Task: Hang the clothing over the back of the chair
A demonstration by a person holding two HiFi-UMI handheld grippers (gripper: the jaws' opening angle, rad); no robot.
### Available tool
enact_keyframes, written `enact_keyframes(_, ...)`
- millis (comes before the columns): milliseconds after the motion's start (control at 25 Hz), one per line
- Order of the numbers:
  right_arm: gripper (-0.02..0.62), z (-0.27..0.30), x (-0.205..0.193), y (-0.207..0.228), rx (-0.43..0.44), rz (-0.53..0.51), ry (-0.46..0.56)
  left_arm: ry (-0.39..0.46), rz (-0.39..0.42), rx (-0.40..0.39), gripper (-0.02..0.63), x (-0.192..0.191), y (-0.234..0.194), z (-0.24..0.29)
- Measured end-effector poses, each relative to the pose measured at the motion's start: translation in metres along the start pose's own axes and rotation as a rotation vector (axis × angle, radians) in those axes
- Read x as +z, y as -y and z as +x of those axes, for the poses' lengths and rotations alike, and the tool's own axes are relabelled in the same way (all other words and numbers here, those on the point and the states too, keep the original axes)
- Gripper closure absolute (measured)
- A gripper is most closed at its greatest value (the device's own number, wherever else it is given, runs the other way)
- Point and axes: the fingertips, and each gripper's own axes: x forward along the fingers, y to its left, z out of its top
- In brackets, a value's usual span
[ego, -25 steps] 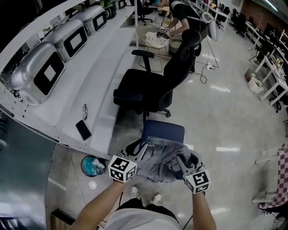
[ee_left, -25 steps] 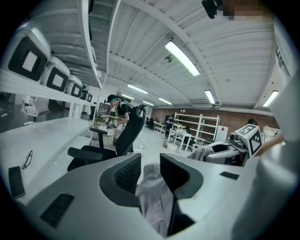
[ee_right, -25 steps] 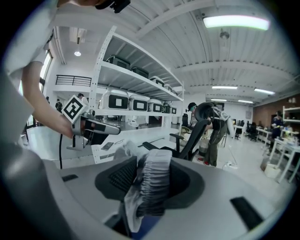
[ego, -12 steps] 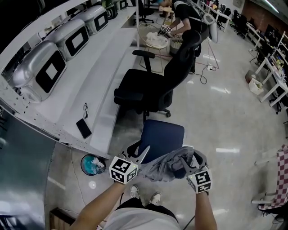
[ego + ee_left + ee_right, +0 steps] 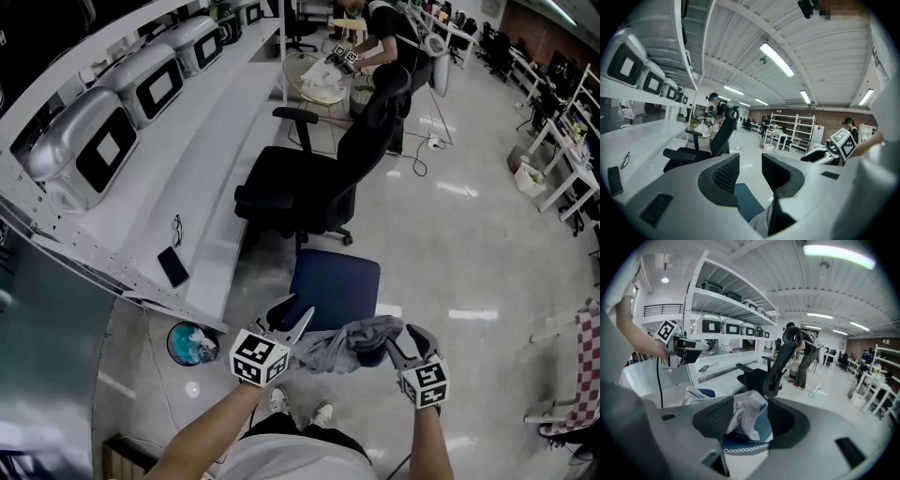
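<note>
Grey clothing [image 5: 352, 339] lies bunched over the back of the blue chair [image 5: 336, 281], with a black office chair [image 5: 314, 183] just beyond. A phone [image 5: 173, 270] and glasses [image 5: 177, 232] sit on the white bench [image 5: 216, 169] at left. The left gripper [image 5: 292, 317], its jaws just opened, stands released and empty. The right gripper [image 5: 410, 342], also just opened, has a fold lying loose between its jaws. A second ago the cloth spread wider, reaching both grippers.
</note>
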Motion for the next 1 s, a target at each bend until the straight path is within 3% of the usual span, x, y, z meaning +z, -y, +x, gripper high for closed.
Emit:
enact_keyframes(160, 0.365, -0.016, -0.007, 0.0, -0.014, 0.009, 0.01, 0.001, 0.003, -0.002, 0.471, -0.003, 0.013, -0.006)
enact_keyframes(480, 0.368, -0.029, 0.02, -0.034, 0.017, -0.01, 0.121, 0.003, 0.021, 0.054, 0.483, -0.008, 0.034, -0.027)
enact_keyframes(560, 0.401, -0.035, 0.031, -0.044, 0.023, -0.029, 0.16, 0.008, 0.03, 0.071, 0.517, -0.007, 0.039, -0.035)
enact_keyframes(640, 0.502, -0.042, 0.041, -0.052, 0.029, -0.052, 0.199, 0.016, 0.043, 0.079, 0.552, -0.006, 0.048, -0.042)
enact_keyframes(1000, 0.566, -0.069, 0.053, -0.08, 0.1, -0.058, 0.3, 0.045, 0.07, 0.105, 0.595, -0.001, 0.092, -0.074)
